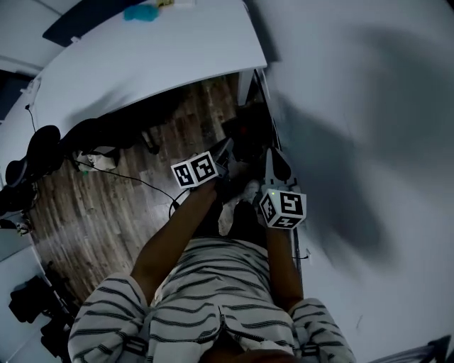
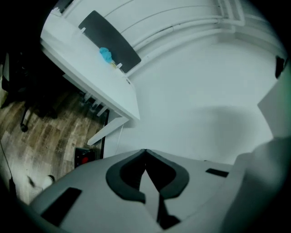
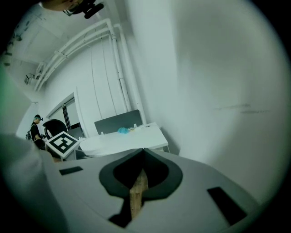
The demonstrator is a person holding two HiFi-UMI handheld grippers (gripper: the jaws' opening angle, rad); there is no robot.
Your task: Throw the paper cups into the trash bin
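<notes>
No paper cup and no trash bin shows in any view. In the head view both grippers are held in front of a striped shirt, over a wooden floor (image 1: 92,205). My left gripper (image 1: 227,149) carries its marker cube (image 1: 194,171) on the left. My right gripper (image 1: 272,152) is beside it, close to a white wall (image 1: 369,106). In the left gripper view the left gripper (image 2: 145,151) has its tips together and holds nothing. The right gripper (image 3: 143,150) also stands with its tips touching and nothing between them.
A white table (image 1: 163,57) stands ahead, with a small blue object (image 1: 140,13) and a dark panel (image 2: 109,38) at its far side. A black office chair (image 1: 42,149) and cables lie to the left. A person (image 3: 34,129) stands far off.
</notes>
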